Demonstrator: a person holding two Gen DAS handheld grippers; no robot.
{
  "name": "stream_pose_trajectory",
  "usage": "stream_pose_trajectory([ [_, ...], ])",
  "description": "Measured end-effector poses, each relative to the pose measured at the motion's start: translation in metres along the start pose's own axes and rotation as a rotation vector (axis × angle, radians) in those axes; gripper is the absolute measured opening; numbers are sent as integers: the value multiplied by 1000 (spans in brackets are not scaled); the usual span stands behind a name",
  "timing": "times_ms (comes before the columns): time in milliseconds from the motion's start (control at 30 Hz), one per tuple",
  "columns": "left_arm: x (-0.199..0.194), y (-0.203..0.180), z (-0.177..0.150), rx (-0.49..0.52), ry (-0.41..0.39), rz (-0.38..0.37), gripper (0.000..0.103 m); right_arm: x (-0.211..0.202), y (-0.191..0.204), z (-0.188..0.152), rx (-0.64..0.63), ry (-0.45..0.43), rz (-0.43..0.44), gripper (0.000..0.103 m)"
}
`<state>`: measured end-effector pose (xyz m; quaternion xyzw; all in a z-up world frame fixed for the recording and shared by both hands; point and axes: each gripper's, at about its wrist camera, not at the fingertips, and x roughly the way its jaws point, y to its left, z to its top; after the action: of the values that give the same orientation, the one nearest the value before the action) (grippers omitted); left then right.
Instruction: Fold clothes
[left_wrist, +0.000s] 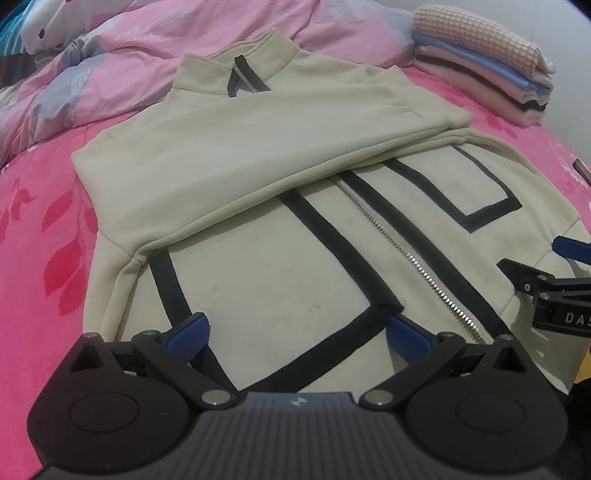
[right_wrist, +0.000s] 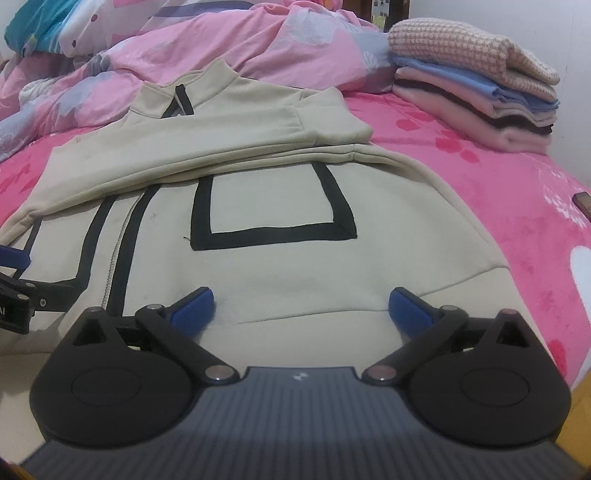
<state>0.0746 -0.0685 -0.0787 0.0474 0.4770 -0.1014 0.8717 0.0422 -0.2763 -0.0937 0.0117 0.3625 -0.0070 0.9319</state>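
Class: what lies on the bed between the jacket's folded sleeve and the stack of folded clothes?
Only bare pink sheet between sleeve and stack, in the right wrist view.

Left gripper (left_wrist: 298, 332) fingers spread, right gripper (right_wrist: 303, 308) fingers spread

Matt cream fleece jacket (left_wrist: 258, 177) with shiny metal zip (left_wrist: 413, 258); plush pink bedsheet (right_wrist: 498, 206); waffle-knit cloth tops the stack (right_wrist: 476, 85).

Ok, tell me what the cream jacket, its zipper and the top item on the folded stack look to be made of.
Cream jacket: soft matte fleece or brushed knit, probably; no sheen, thick rolled edges, sewn-on black trim.
Zipper: likely metal; its teeth glint silver.
Top of the folded stack: chunky waffle-textured knit, pinkish beige, with a raised grid visible. Fibre cannot be told.
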Motion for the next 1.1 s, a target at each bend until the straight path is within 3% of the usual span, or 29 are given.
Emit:
stream_pose_trajectory([
  [1100,3,2,2,5,14,-2,103,-1,1,-1,-13,-1,-13,102],
])
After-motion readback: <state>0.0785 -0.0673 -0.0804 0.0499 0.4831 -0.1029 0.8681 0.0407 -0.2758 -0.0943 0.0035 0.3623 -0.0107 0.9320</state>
